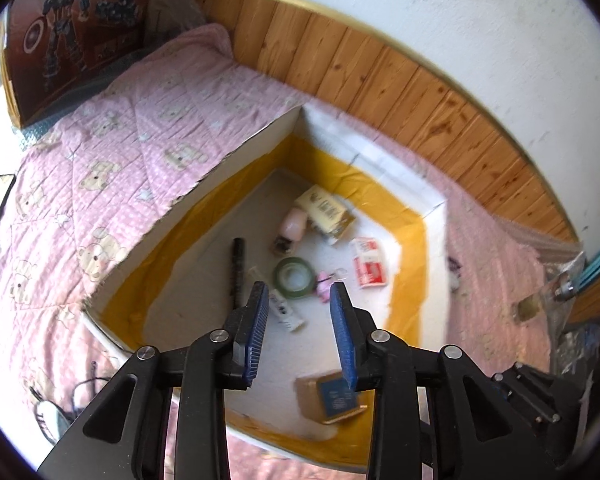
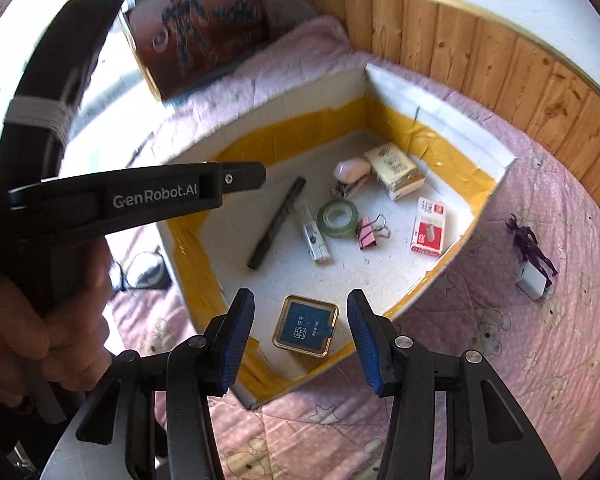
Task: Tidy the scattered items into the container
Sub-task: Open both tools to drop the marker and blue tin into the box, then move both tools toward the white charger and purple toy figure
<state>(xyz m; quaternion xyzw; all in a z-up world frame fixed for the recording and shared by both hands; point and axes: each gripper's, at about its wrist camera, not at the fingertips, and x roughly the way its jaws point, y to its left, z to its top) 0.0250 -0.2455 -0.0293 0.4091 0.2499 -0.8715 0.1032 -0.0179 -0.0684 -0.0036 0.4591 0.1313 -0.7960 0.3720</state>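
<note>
Pink quilt [image 2: 500, 360] holds a white charger [image 2: 534, 280] only the right-wrist view shows clearly.

Beneath me lies a pink quilt [image 1: 148, 148] printed with teddy bears, spread over a bed. A wood-panelled wall strip [image 1: 380, 68] runs along its far side under white plaster. A toy box [image 1: 76, 36] picturing a dark robot figure stands at the far end.
</note>
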